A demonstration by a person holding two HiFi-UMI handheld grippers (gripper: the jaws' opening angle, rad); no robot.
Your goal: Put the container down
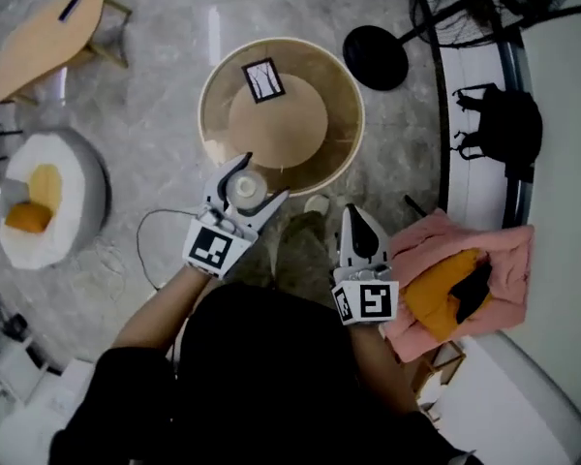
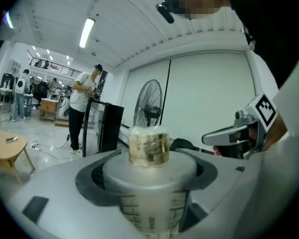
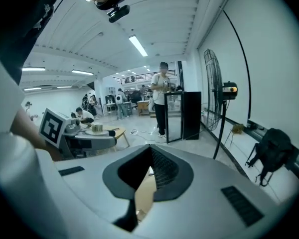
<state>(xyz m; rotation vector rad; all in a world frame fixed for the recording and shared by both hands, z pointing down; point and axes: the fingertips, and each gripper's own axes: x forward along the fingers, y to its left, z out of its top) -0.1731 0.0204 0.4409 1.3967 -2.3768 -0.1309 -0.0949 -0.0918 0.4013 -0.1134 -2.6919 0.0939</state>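
My left gripper (image 1: 259, 180) is shut on a translucent container (image 1: 244, 191) with printed measure marks and a grey lid. It holds the container over the near rim of a round wooden table (image 1: 344, 134). In the left gripper view the container (image 2: 150, 210) fills the space between the jaws of the left gripper (image 2: 149, 183), and a clear yellowish knob (image 2: 148, 144) tops its lid. My right gripper (image 1: 358, 223) hangs shut and empty to the right, off the table. The right gripper view shows the right gripper (image 3: 138, 195) with its jaws together and the left gripper (image 3: 87, 133) at the left.
A marker card (image 1: 262, 79) lies on the table top. A black fan base (image 1: 375, 56) and a black bag (image 1: 508, 124) stand at the right. Pink cloth (image 1: 508, 260) lies near my right gripper. A white cushion seat (image 1: 73, 177) and a small wooden stool (image 1: 48, 32) are at the left.
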